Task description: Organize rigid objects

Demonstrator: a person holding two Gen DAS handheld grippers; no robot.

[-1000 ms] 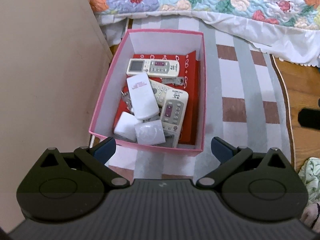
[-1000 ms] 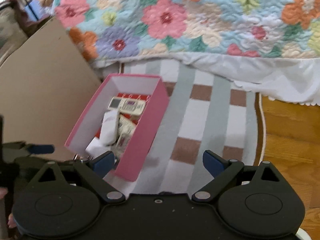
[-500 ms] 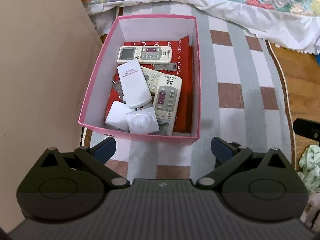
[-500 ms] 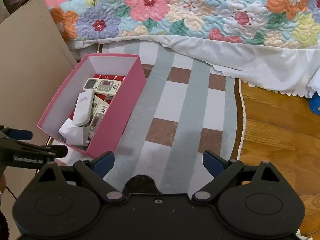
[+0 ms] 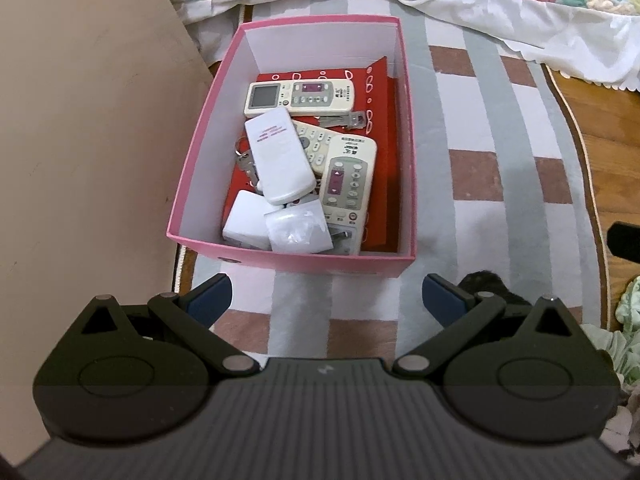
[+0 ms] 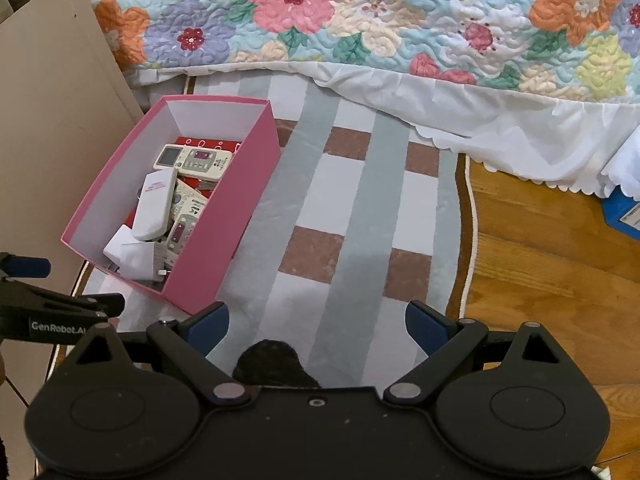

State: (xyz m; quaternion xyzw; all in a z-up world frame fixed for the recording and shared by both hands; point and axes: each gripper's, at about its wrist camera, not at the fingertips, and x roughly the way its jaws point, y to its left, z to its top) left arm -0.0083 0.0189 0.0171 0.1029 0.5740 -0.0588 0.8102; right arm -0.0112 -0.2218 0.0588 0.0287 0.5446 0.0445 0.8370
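**Ana:** Starting at the tongs: the left gripper (image 5: 326, 294) hangs spread wide with nothing between its pads, just short of the pink box (image 5: 316, 265). The right gripper (image 6: 317, 326) is equally wide and empty, over the striped rug (image 6: 352, 216).

**Ben:** And the goods?

**Ana:** All in the box: three buttoned remotes, the top one (image 5: 300, 97) crosswise, a plain white remote (image 5: 279, 161) lying over the others, two white blocks (image 5: 298, 231) at the near wall, and keys (image 5: 245, 159) on a red sheet (image 5: 380, 184).

**Ben:** So tidying is either finished or the pile awaits sorting (I can't say which).

**Ana:** Agreed. Any grasp there should come straight down across a remote's narrow width, since they overlap.

**Ben:** View differences?

**Ana:** The left view shows the keys clearly. The right view shows the flowered quilt (image 6: 360, 20), the wood floor (image 6: 540, 248) and a blue box (image 6: 624, 212).
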